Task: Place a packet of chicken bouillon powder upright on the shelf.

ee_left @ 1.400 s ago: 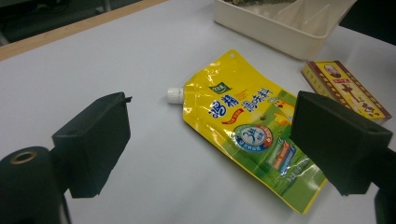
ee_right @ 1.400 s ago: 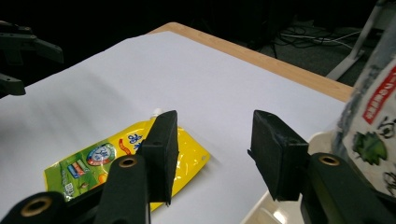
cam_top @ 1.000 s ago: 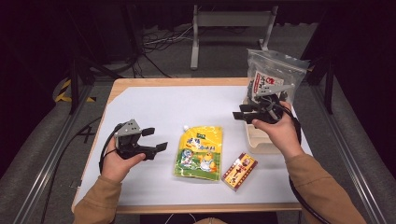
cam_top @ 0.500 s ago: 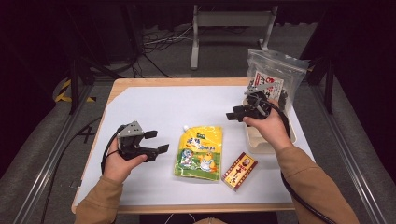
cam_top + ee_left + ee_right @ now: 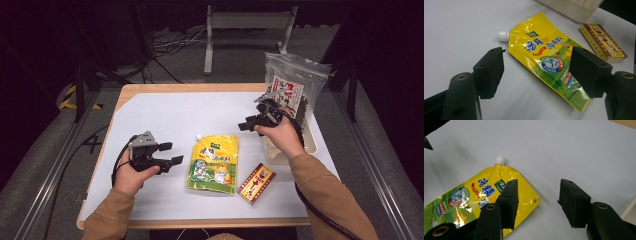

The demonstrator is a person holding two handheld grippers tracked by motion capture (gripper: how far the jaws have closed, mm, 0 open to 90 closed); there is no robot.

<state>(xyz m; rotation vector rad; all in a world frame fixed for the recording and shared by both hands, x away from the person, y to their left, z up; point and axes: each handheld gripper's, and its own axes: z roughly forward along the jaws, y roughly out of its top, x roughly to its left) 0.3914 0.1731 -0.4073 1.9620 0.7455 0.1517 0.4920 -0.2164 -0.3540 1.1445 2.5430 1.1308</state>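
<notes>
The right gripper (image 5: 248, 124), jaws apart and empty, has swung from the tray (image 5: 312, 144) toward the yellow pouch (image 5: 214, 164), likely its next pick; the left gripper (image 5: 171, 153) waits open beside it.

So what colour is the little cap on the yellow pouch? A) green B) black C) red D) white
D, the cap at the corner of the yellow pouch looks white in both gripper views.
</notes>
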